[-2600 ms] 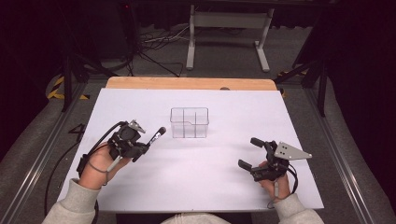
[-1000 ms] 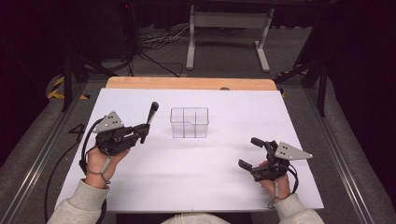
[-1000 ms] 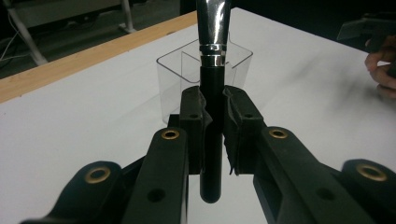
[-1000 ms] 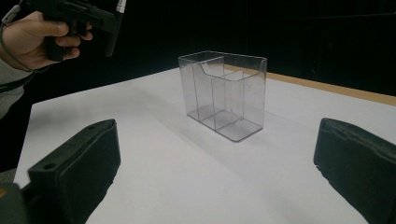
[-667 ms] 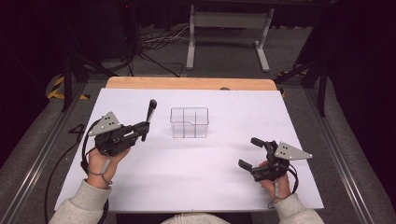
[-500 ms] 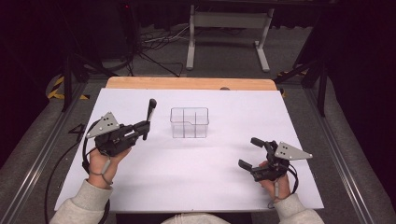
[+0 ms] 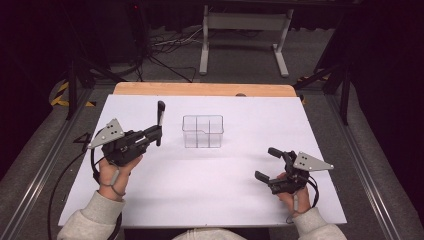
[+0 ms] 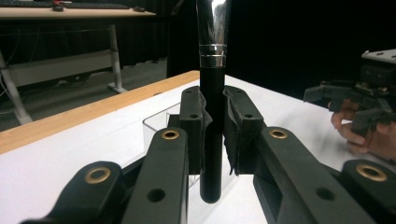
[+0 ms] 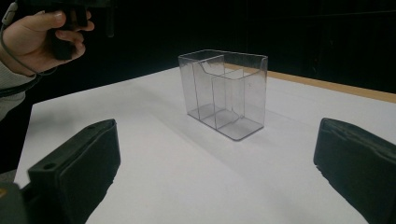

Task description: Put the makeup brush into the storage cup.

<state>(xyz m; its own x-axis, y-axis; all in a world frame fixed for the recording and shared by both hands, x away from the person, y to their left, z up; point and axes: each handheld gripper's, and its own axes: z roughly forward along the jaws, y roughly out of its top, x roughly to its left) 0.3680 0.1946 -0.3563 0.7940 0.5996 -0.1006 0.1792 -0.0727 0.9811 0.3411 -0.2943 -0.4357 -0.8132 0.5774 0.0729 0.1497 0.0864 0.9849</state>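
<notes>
Left gripper (image 7: 159, 134) shifted left, fingers clamping brush (image 7: 160, 116); right gripper (image 7: 269, 164) wide, empty; no writing legible.

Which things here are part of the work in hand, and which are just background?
In the work:
- black brush handle, upright, clamped in the left hand-held gripper
- clear divided organiser on the white table

Not in play:
- right hand-held gripper, open and holding nothing
- metal stand and cables on the floor behind
</notes>
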